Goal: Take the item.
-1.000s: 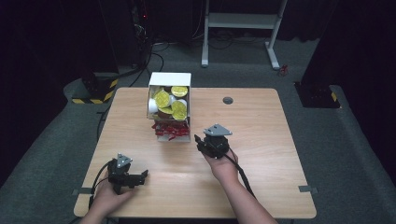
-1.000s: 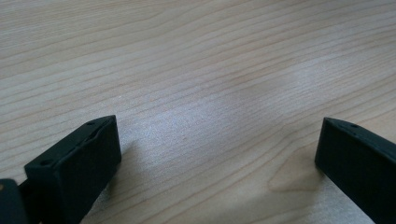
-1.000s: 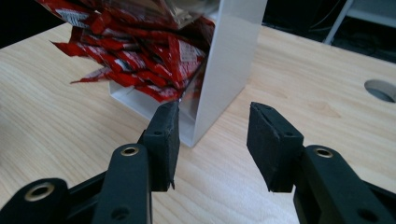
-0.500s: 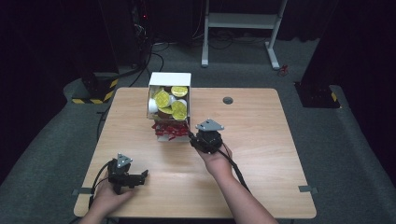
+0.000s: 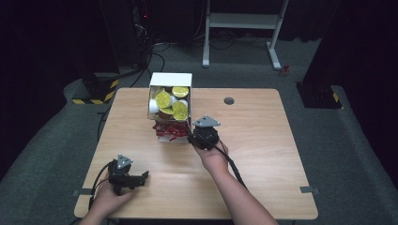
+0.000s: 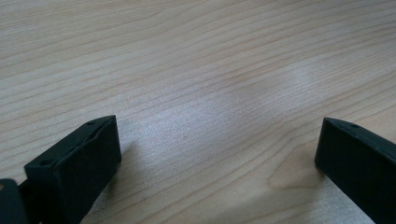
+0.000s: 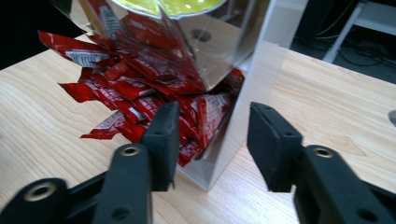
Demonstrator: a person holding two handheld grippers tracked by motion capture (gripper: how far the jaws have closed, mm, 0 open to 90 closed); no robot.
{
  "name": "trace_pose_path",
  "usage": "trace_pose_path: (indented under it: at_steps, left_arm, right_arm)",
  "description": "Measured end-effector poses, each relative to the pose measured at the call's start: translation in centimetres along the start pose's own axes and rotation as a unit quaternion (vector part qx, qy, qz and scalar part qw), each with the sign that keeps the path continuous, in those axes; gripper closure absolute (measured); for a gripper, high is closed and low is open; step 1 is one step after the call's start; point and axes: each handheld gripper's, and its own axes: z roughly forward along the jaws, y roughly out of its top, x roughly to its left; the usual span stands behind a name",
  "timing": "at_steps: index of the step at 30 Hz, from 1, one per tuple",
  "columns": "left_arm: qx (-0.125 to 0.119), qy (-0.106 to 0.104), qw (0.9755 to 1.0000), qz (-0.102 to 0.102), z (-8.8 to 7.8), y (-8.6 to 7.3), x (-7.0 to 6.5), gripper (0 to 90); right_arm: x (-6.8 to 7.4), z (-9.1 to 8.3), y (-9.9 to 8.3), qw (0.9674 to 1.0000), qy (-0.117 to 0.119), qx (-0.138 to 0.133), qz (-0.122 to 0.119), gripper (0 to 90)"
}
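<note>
- Red sachets (image 7: pixel 140 100) spill in a loose heap from the open bottom of a dispenser box (image 5: pixel 170 79), which stands near the far edge of the tabletop (image 5: pixel 263 154), a little left of centre.
- Upper part of the box holds small round cups with yellow lids (image 5: pixel 164 99), stacked behind a clear front panel.
- Right gripper (image 7: pixel 212 128) sits at the box's front right corner. Its fingers (image 7: pixel 163 135) are open to a middling gap and hold nothing; one finger is in front of the sachet pile, the other outside the box wall, so the clear corner edge stands between them.
- Left gripper (image 5: pixel 126 174) rests low near the tabletop's near left corner, well apart from the box. Its fingers (image 6: pixel 81 161) are spread wide over bare wood, holding nothing.
- Likely risk: closing from here would pinch the box corner rather than a sachet, and could tip or drag the box.
- Another risk, as a judgement: the sachets overlap and look slippery, so a grasp may catch several or slide off.
- Sachets are flat strips; most point their long axis outward from the opening toward the person, fanned at mixed angles. The box's long axis is upright.
</note>
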Motion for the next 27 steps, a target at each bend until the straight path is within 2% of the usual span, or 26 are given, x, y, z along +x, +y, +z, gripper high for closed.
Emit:
trace_pose_path:
  at_steps: [13,22,27]
  left_arm:
    - [0.001,-0.001,1.0000,0.001,0.0,0.0,0.0,0.6]
    - [0.001,-0.001,1.0000,0.001,0.0,0.0,0.0,0.6]
    - [0.001,-0.001,1.0000,0.001,0.0,0.0,0.0,0.6]
  right_arm:
    - [0.0,1.6,0.0,0.9999,0.000,0.015,0.008,59.1]
    - [-0.2,2.1,0.1,0.9995,0.002,0.023,0.021,65.9]
    - [-0.3,2.2,0.1,0.9996,0.007,0.016,0.022,69.7]
